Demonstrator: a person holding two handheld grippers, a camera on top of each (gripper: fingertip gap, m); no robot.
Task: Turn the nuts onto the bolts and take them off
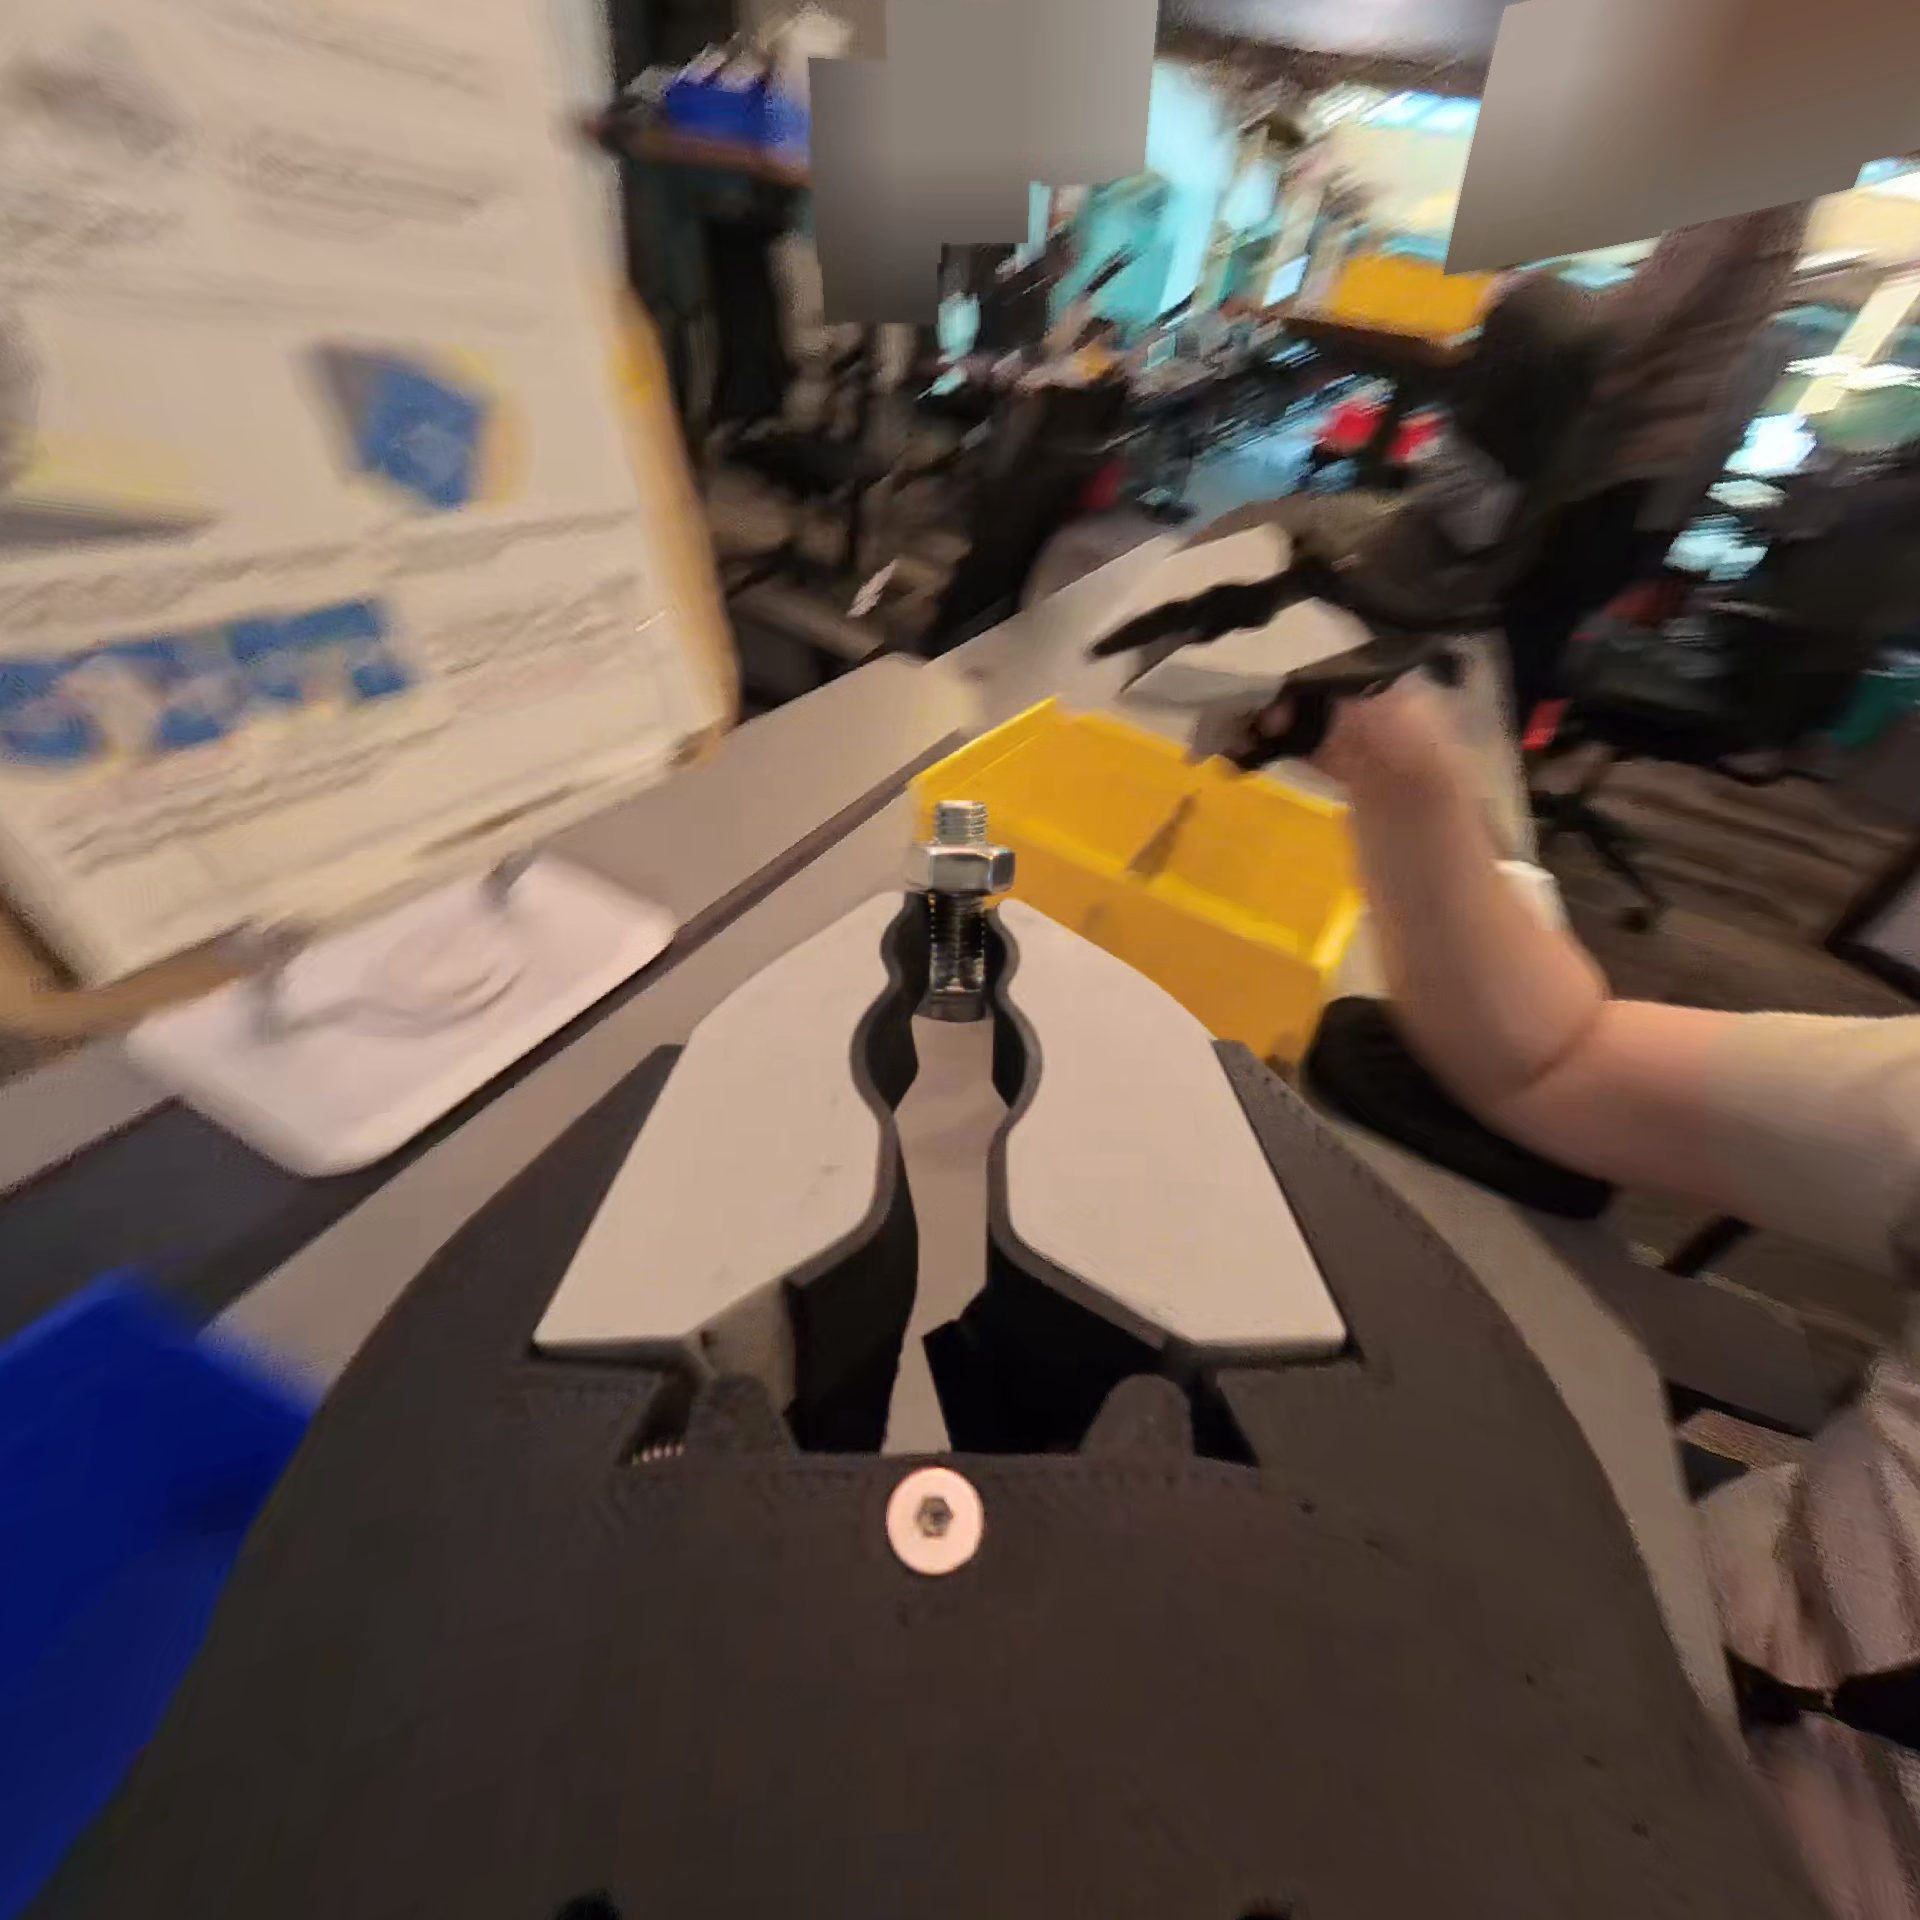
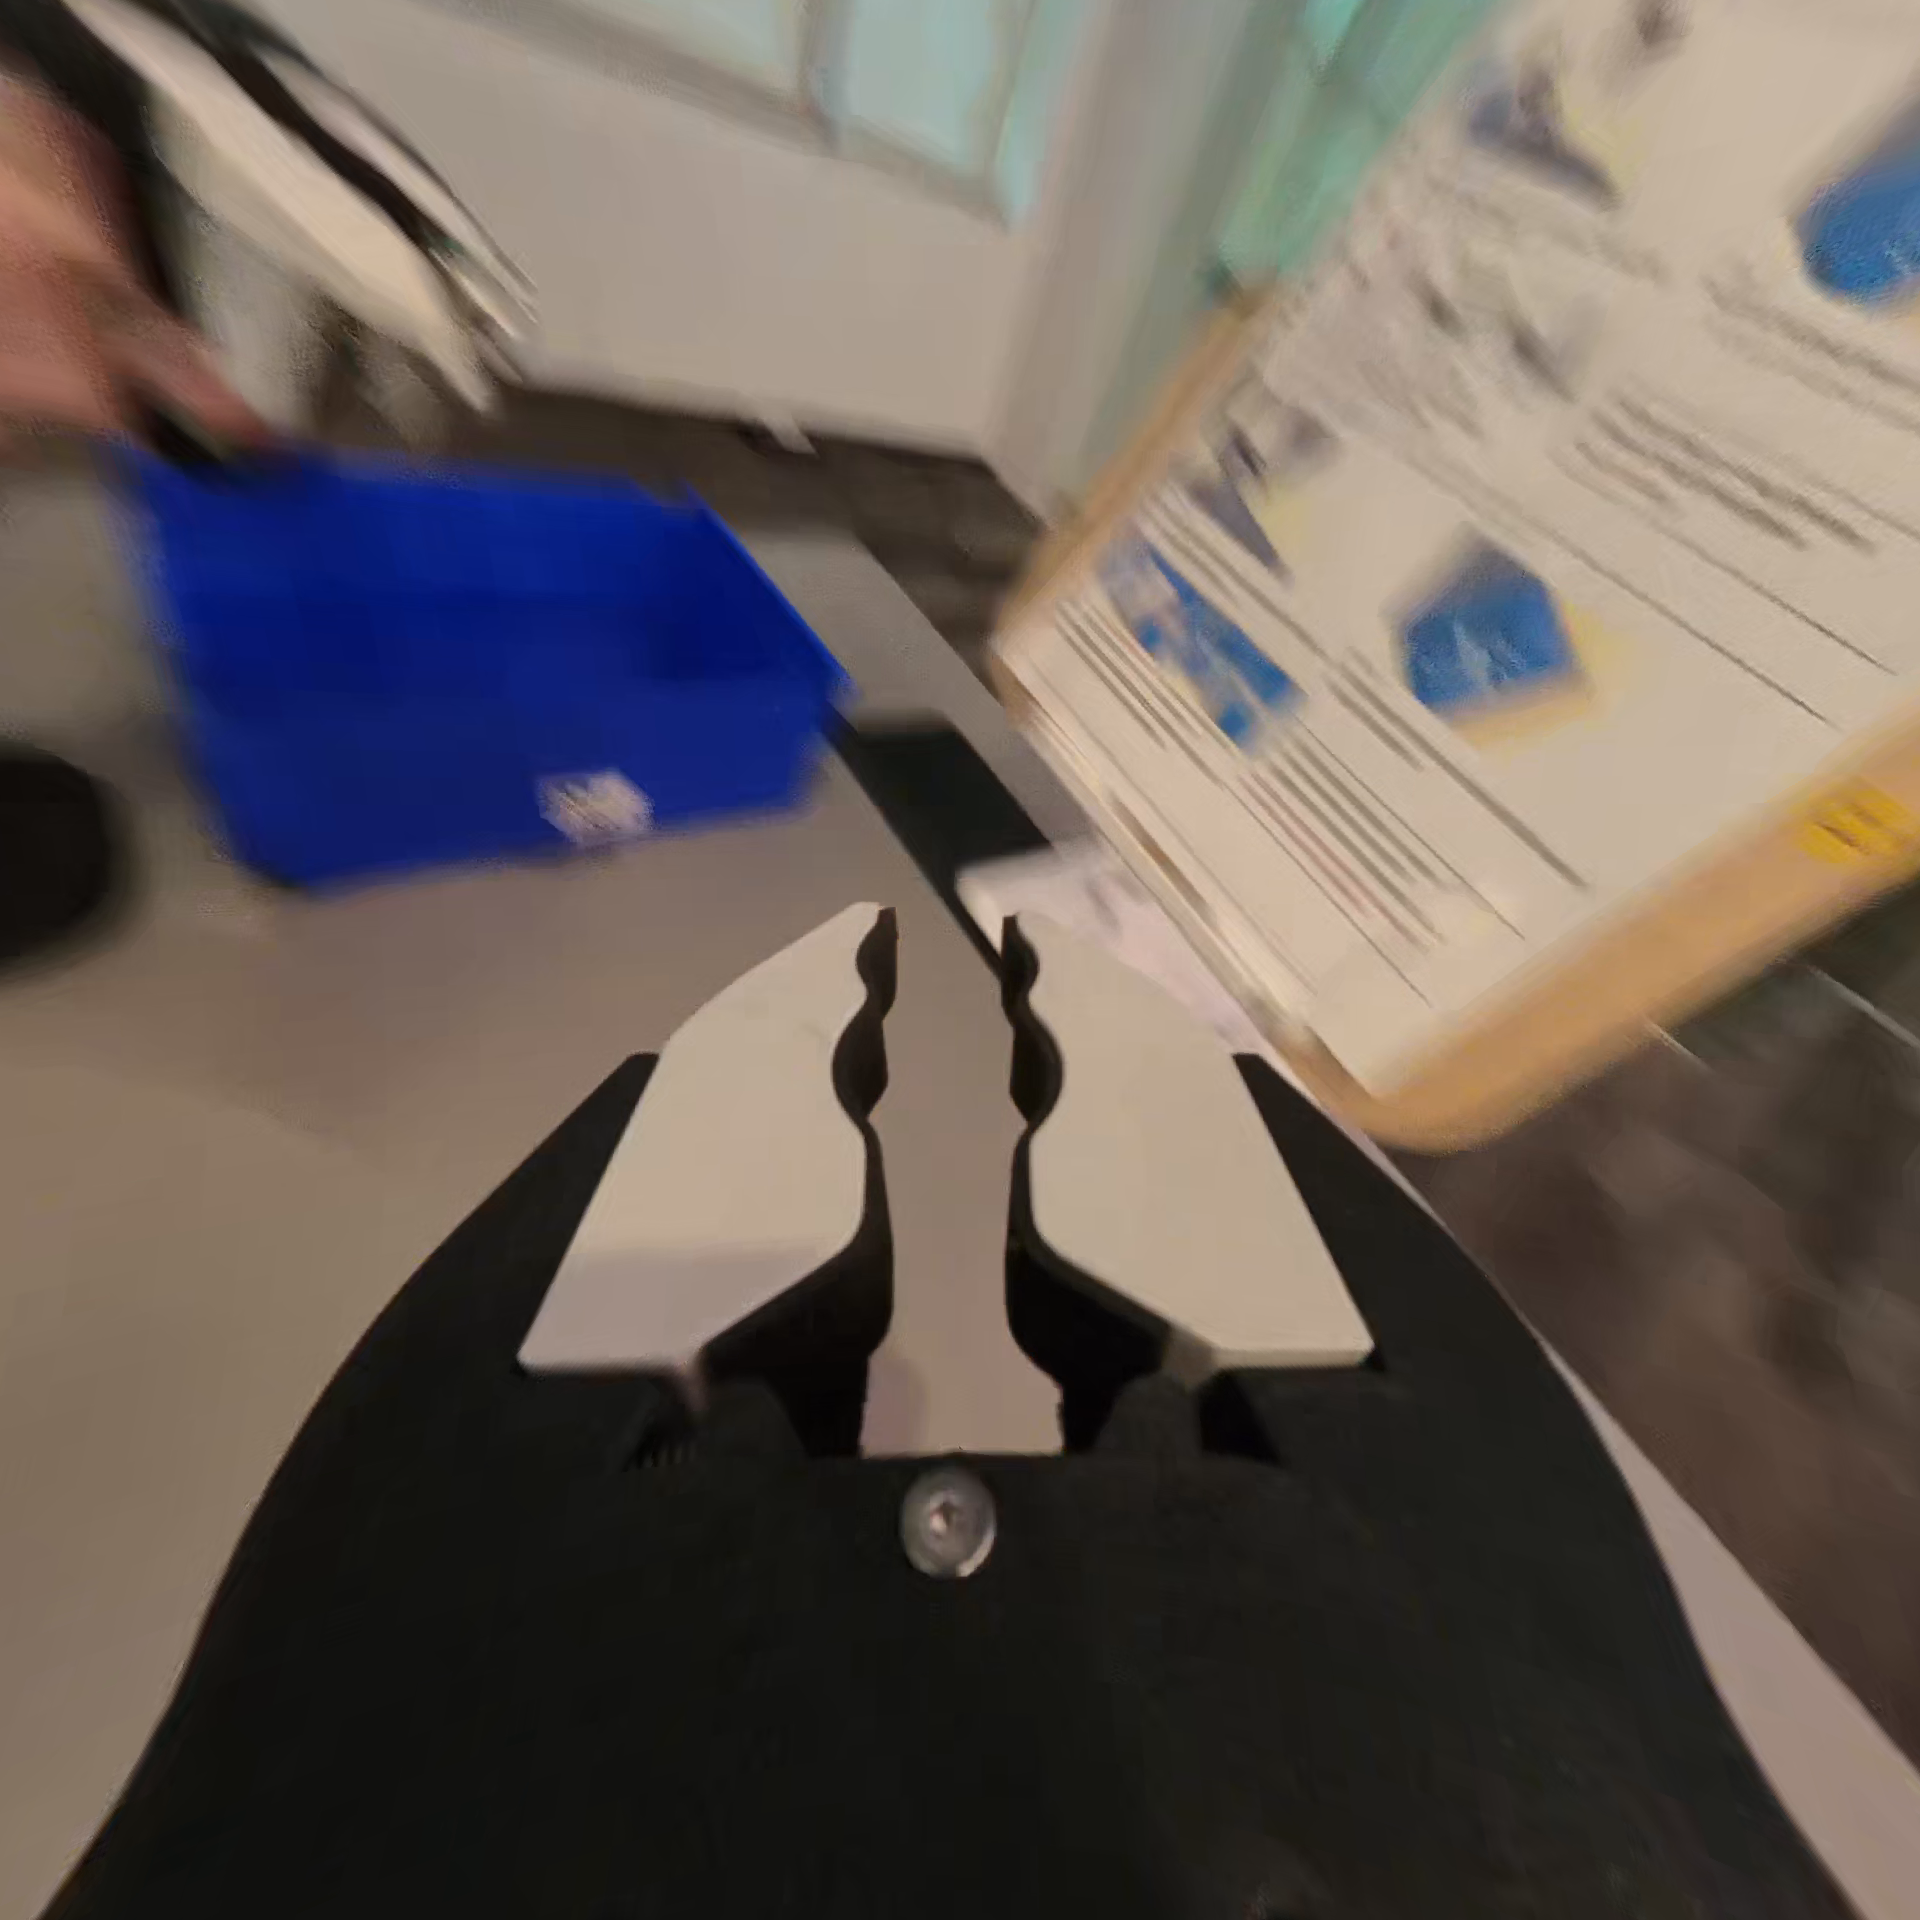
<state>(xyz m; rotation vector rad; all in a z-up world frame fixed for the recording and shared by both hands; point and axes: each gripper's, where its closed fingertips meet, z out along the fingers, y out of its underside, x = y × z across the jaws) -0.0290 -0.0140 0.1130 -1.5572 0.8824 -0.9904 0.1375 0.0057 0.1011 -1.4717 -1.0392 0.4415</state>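
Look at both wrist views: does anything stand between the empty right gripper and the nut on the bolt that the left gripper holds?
Nothing visible does. The left gripper clamps the bolt with the nut exposed above its fingertips. The right gripper hangs open beyond the yellow bin, with only air between.

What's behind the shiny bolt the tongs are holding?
A yellow bin sits on the table behind the bolt and its nut. A divider splits it into compartments. What lies at the bottom of them is hidden by its front wall.
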